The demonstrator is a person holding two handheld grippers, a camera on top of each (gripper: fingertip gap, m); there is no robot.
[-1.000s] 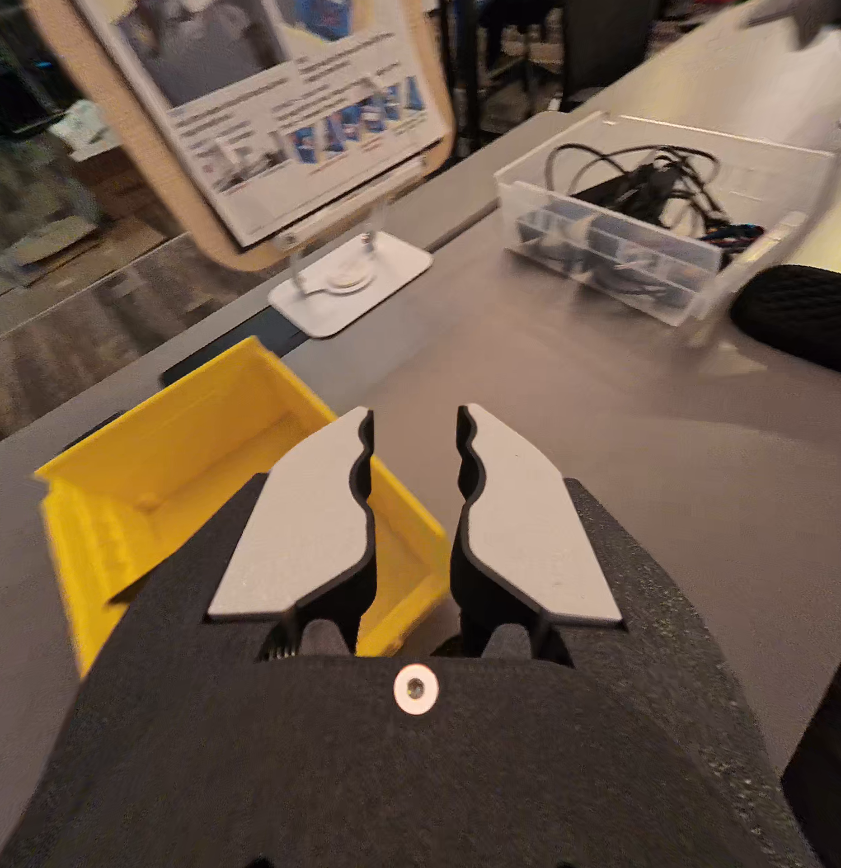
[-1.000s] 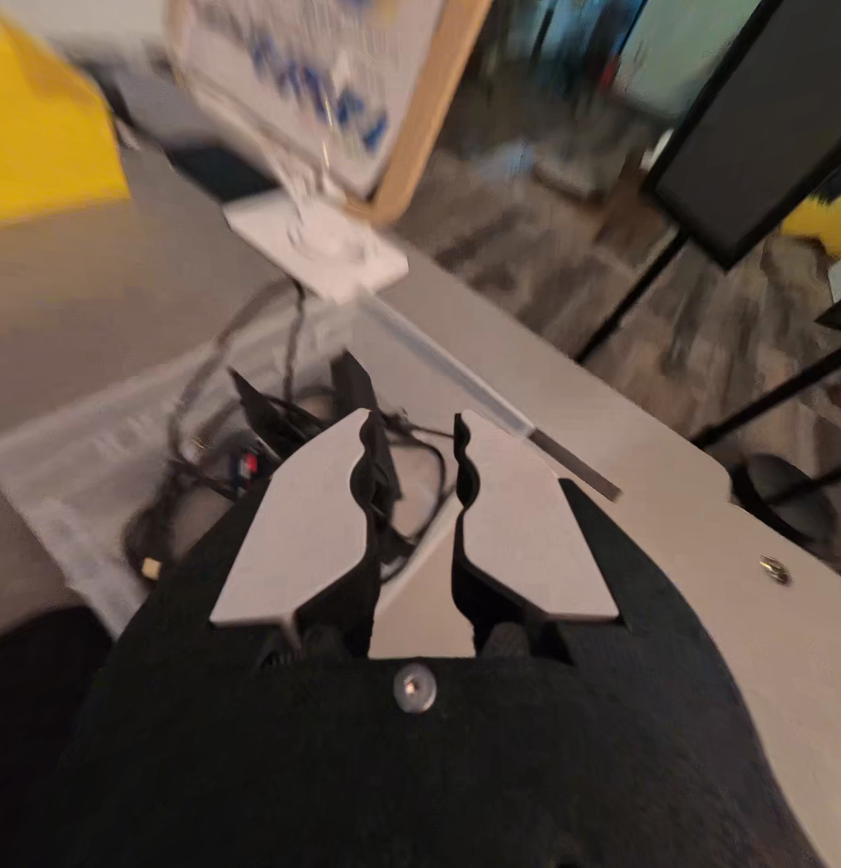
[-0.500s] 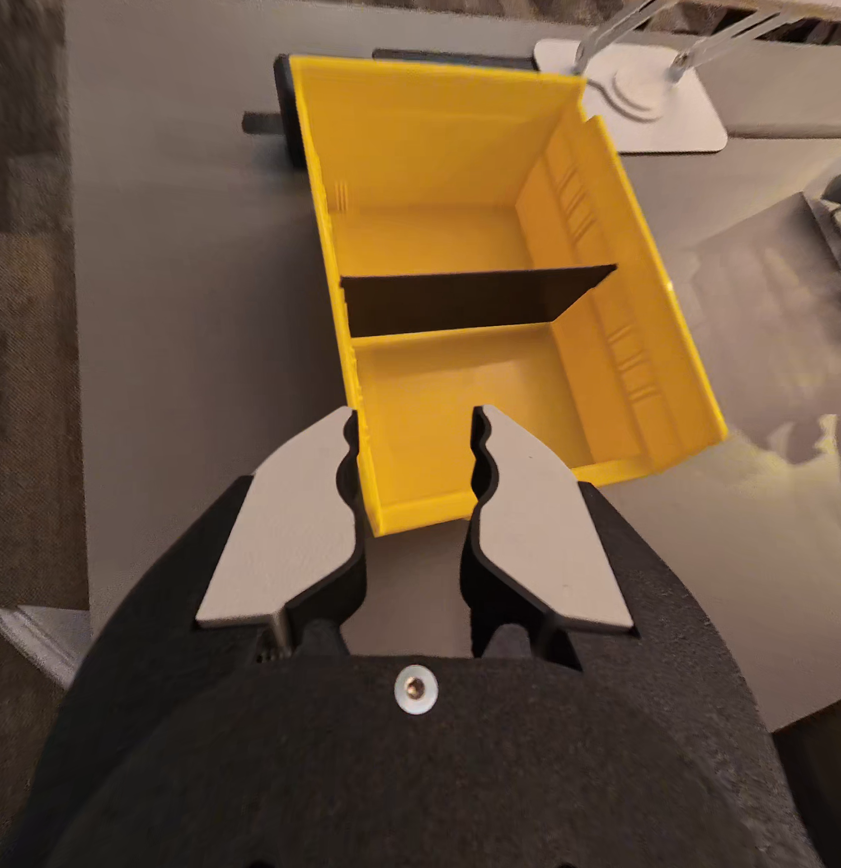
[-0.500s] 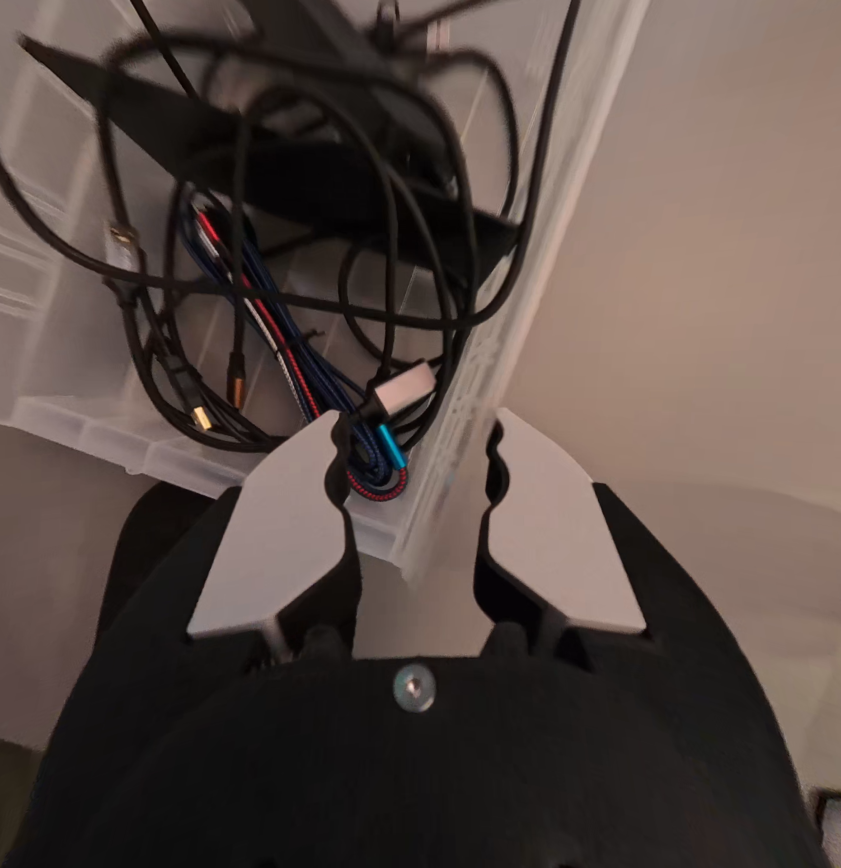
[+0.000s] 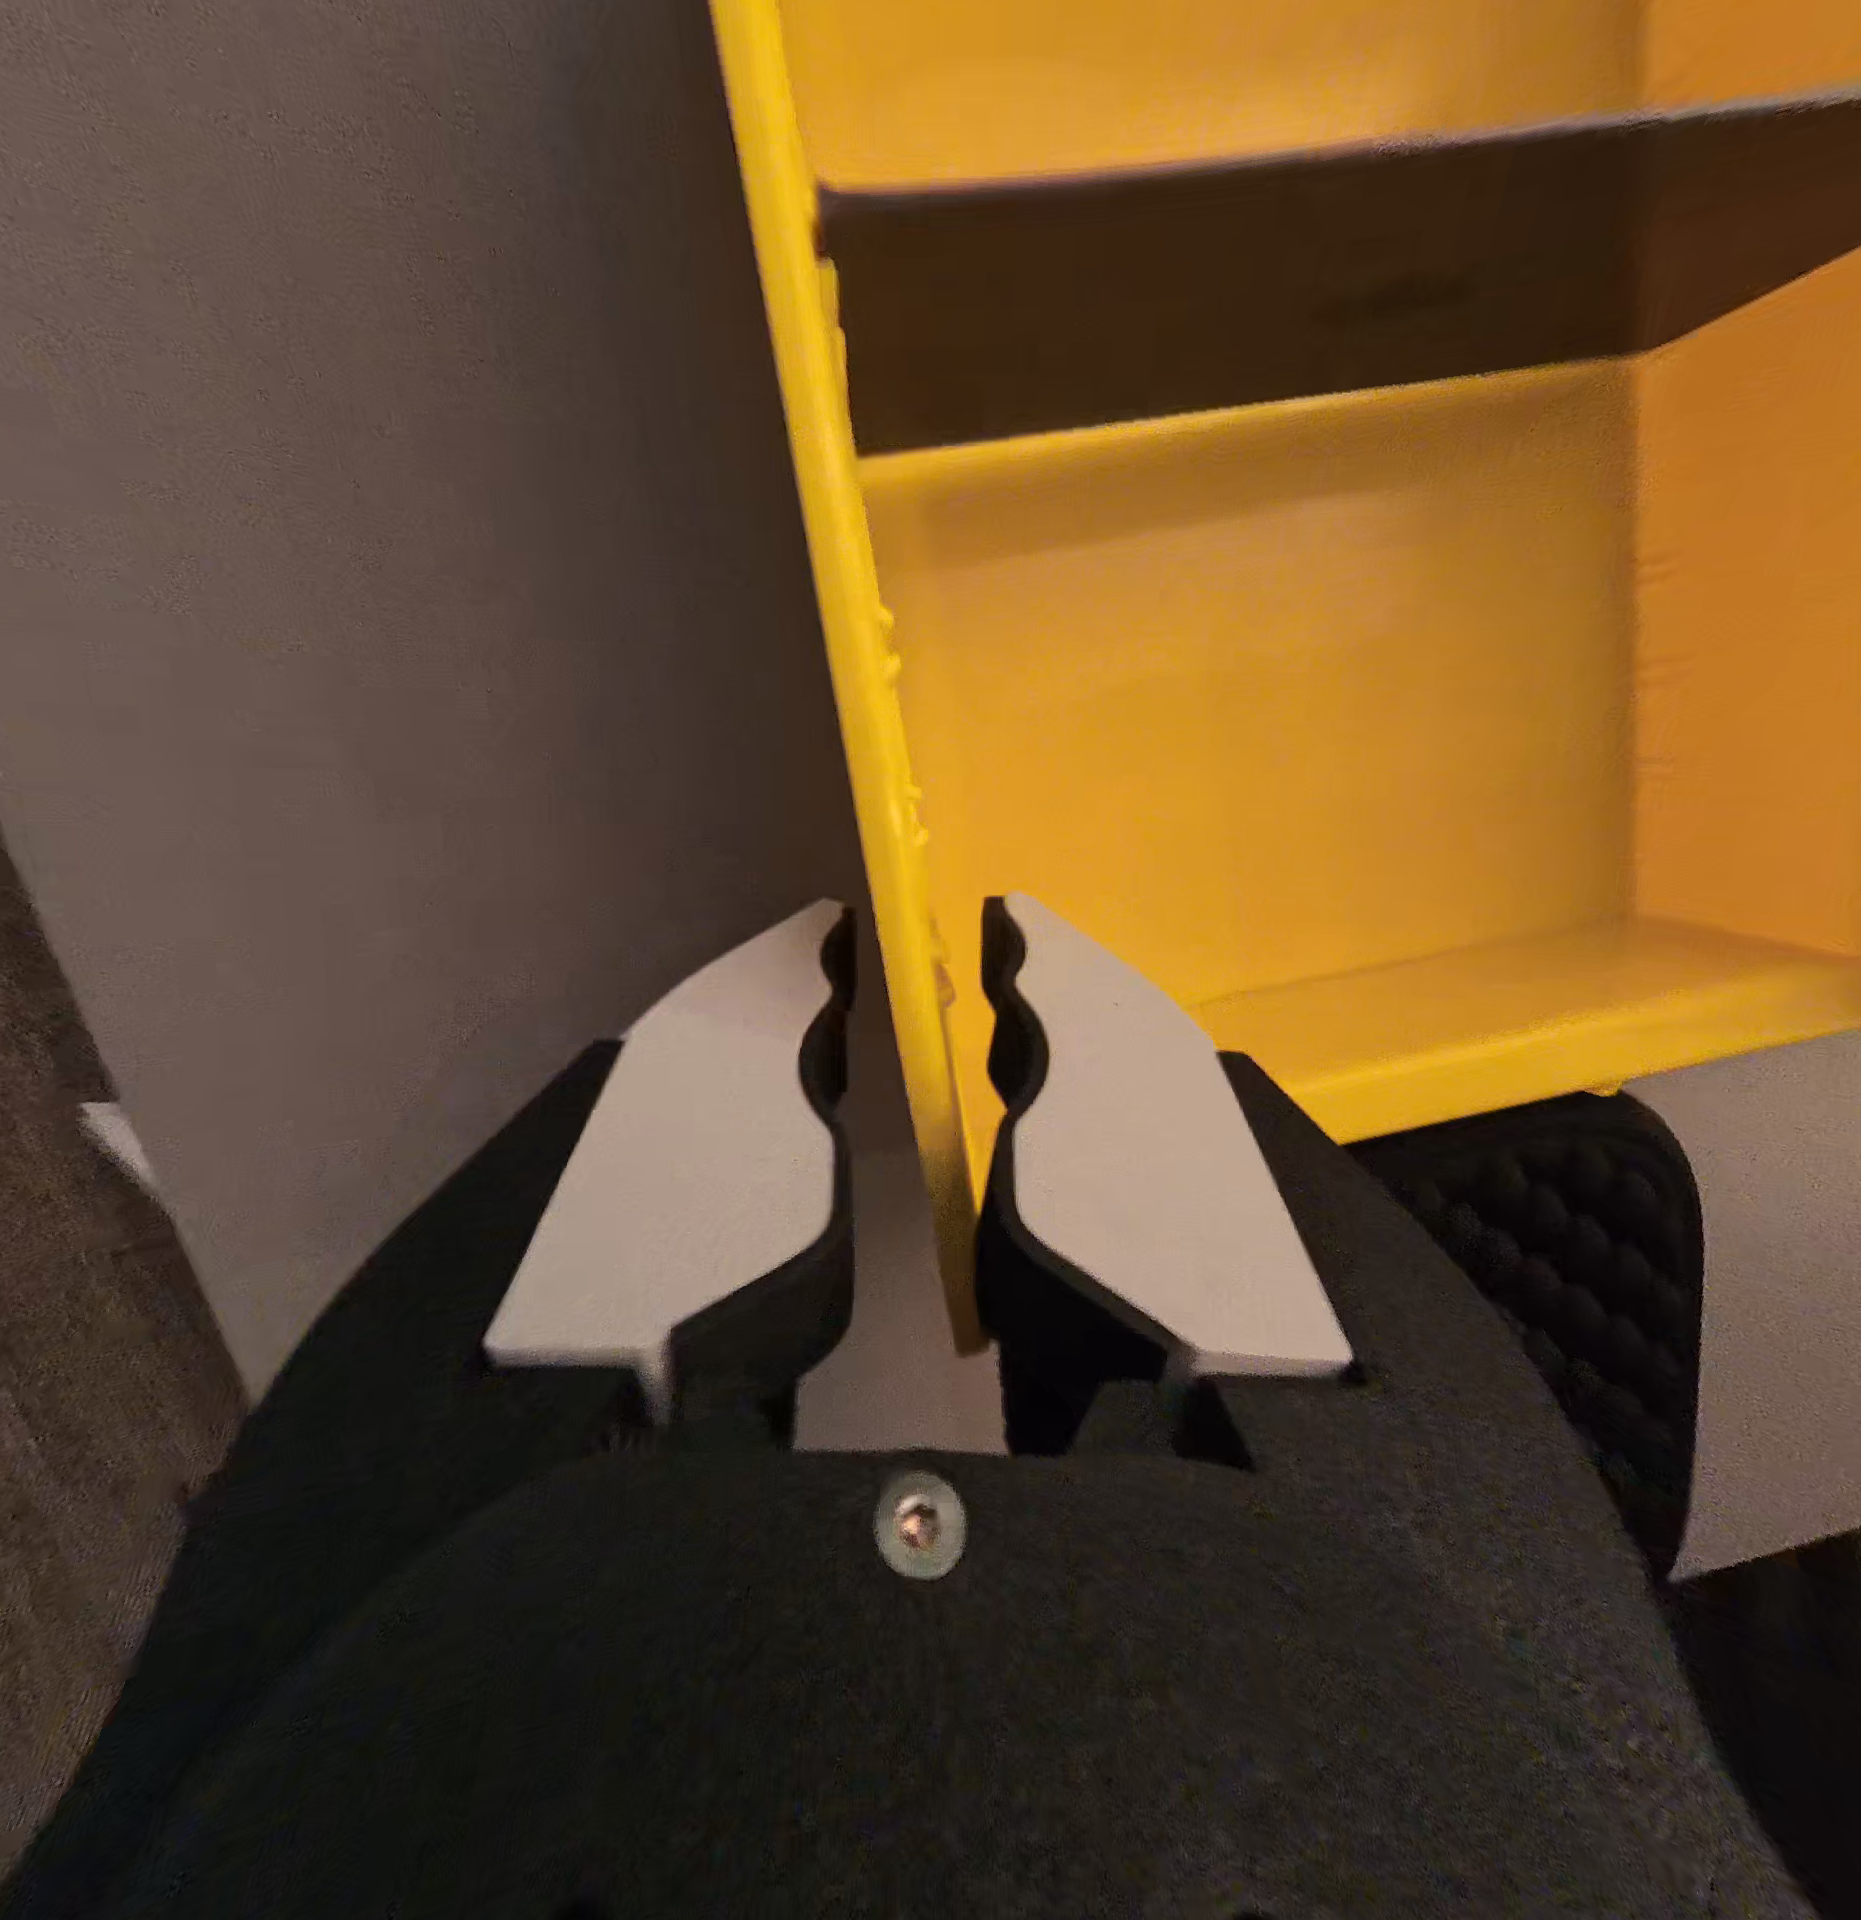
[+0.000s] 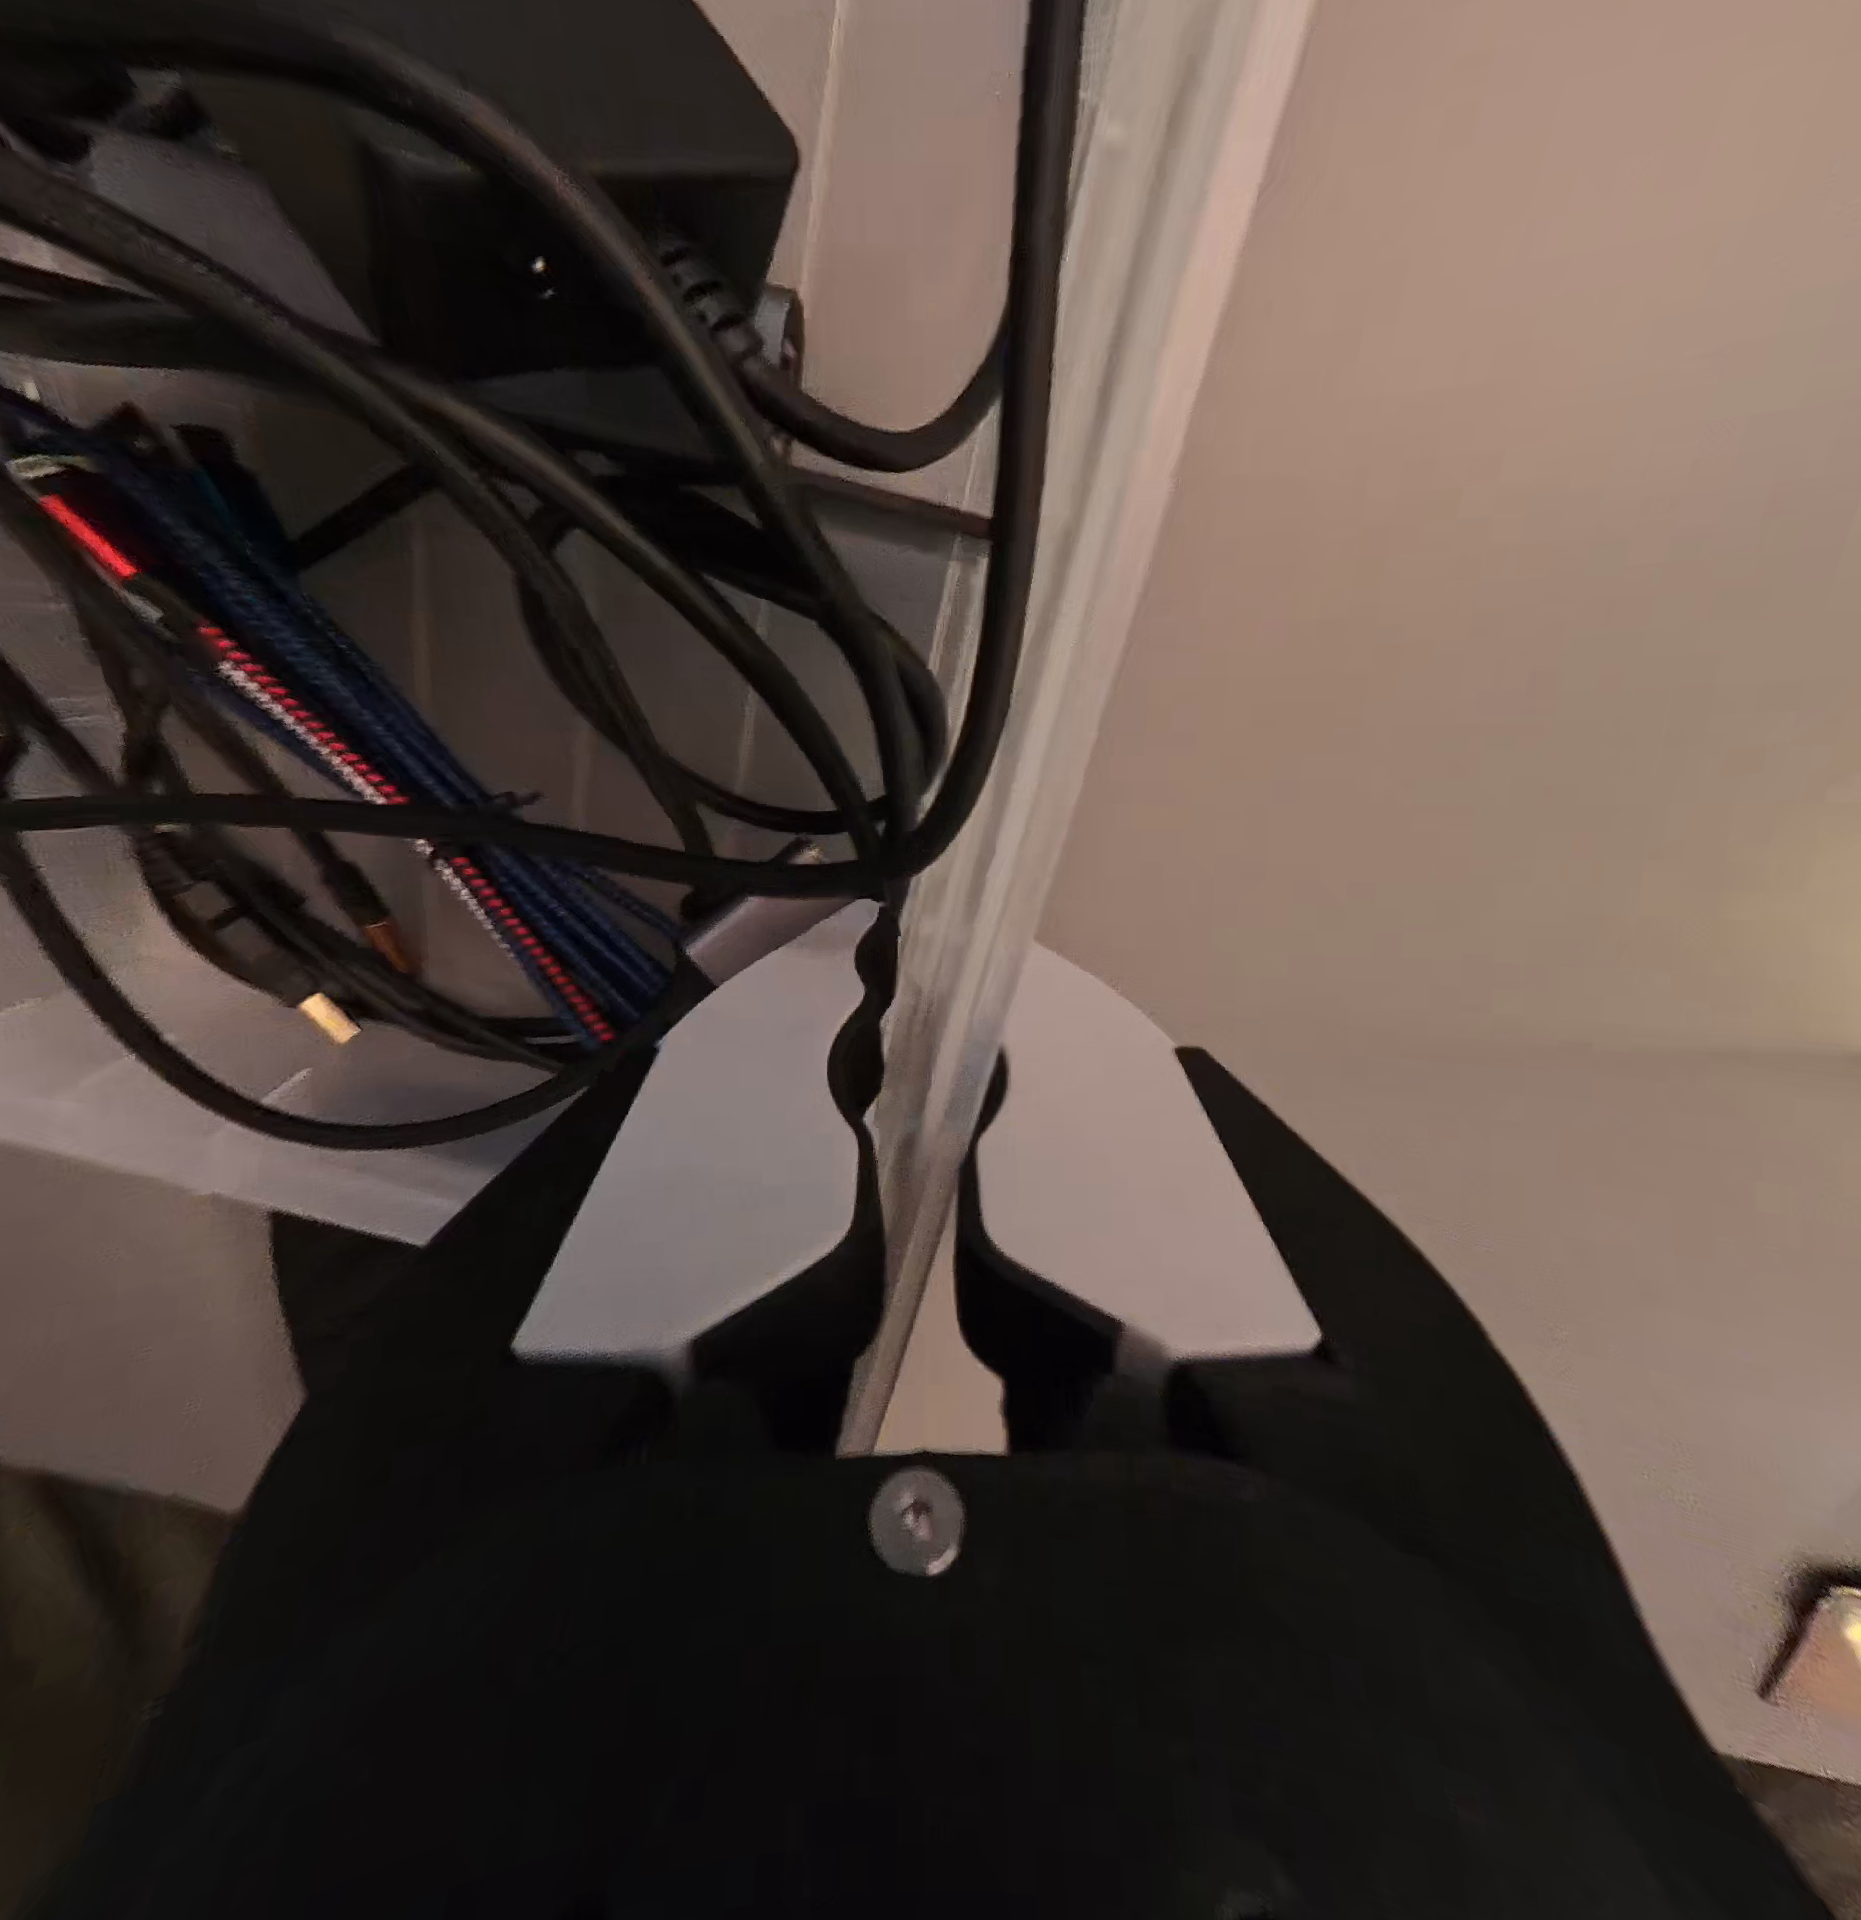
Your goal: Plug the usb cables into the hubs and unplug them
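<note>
The left gripper (image 5: 915, 914) straddles the left wall of the yellow bin (image 5: 1269, 727): the wall runs up between its 2 fingers, touching the right one, with a thin gap on the left, so the jaws are narrow but not clamped. A dark divider (image 5: 1269, 281) crosses the bin, and both compartments that show are bare. The bin sits on the grey table (image 5: 386, 520).

The right gripper (image 6: 931, 997) pinches the right wall of the clear box (image 6: 1092, 520) — its jaws are closed on that thin wall, one finger inside the box, one outside. The cables (image 6: 593, 623) lie in a tangle inside the box, left of the jaws, not between them; black ones loop beside the inner finger (whether they touch it is unclear), with a blue-and-red braided cable (image 6: 406, 769) and a black hub (image 6: 552, 187) farther in.
</note>
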